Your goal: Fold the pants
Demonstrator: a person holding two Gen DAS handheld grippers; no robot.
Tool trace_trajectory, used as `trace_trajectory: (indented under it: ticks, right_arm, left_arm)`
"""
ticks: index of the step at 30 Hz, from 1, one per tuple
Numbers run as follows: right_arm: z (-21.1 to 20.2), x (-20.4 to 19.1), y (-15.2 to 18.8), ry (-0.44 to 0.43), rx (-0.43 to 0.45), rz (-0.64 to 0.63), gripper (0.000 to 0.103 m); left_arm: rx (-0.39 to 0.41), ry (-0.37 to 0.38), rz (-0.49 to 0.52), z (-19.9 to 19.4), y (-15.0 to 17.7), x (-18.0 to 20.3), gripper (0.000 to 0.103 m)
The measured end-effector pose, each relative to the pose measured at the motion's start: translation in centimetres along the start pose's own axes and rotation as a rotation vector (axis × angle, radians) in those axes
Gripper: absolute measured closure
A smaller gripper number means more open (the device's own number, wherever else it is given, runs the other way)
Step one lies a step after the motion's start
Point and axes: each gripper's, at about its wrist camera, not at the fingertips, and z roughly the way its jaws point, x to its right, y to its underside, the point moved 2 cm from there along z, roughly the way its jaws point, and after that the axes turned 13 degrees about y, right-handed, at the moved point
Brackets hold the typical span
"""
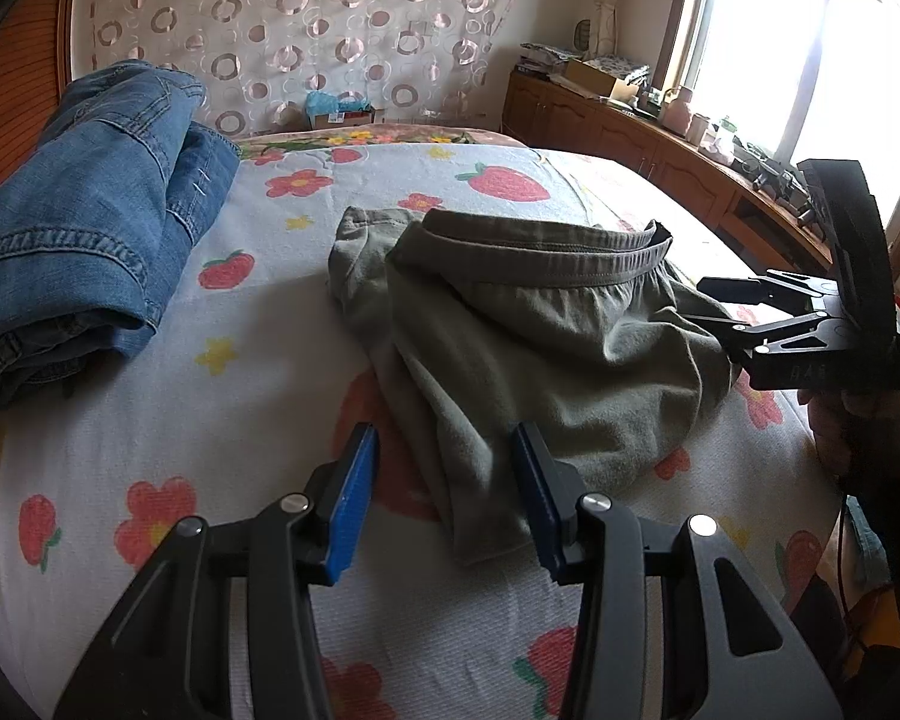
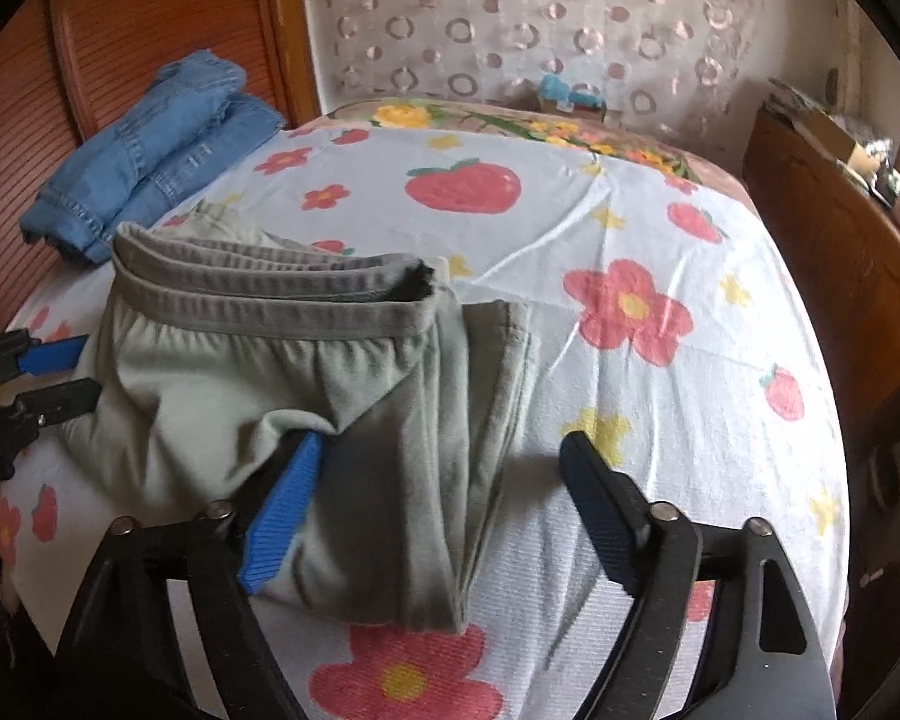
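Left tongs [image 1: 444, 456] over strawberry-print bedsheet [image 1: 150, 420], green pants [image 1: 510, 348], window [image 1: 810, 48]

Almost no lettering can be read. The black body of the right tongs [image 1: 714, 315] carries faint embossed characters — too dim to make out. In the right wrist view, the left tongs [image 2: 69, 375] show a small white marking at the frame's left edge — also illegible.

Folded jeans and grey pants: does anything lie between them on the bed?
Nothing. In the left wrist view only bare strawberry-print sheet separates the folded jeans from the grey pants; the right wrist view agrees.
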Motion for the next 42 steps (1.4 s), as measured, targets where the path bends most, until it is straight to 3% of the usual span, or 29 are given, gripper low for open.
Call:
trace_trajectory:
  ticks: [12,17,25,33,35,36,39,41,42]
  right_arm:
    - [0.1,0.0,0.1,0.004,-0.001,0.004,0.014]
    - [0.1,0.0,0.1,0.004,-0.001,0.004,0.014]
    - [0.1,0.0,0.1,0.004,-0.001,0.004,0.014]
    - [0.1,-0.2,0.0,0.001,0.000,-0.003,0.014]
    - [0.1,-0.2,0.0,0.002,0.000,-0.005,0.015]
    - [0.0,-0.2,0.0,-0.012,0.004,-0.009,0.018]
    - [-0.5,-0.7,-0.1,-0.062,0.009,-0.028,0.043]
    - [-1.0,-0.8,0.0,-0.089,0.000,-0.032,0.072]
    - [-1.2,-0.8,0.1,-0.099,0.000,-0.038,0.080]
  left_arm:
    - [-0.009,0.006,-0.026,-0.2,-0.2,-0.2,0.058]
    - [0.030,0.027,-0.001,-1.5,-0.9,1.1,0.058]
    - [0.003,0.004,0.001,-0.7,-1.0,1.3,0.072]
    - [-0.006,0.008,-0.040,0.4,-0.5,0.0,0.073]
    - [0.001,0.023,-0.031,0.4,-0.5,0.2,0.082]
    - [0.004,0.040,-0.028,0.4,-0.5,0.4,0.090]
    - [0.011,0.006,0.016,0.4,-0.4,1.3,0.099]
    - [0.018,0.007,0.018,0.1,-0.5,1.6,0.101]
    - [0.022,0.010,0.020,-0.1,-0.5,1.7,0.102]
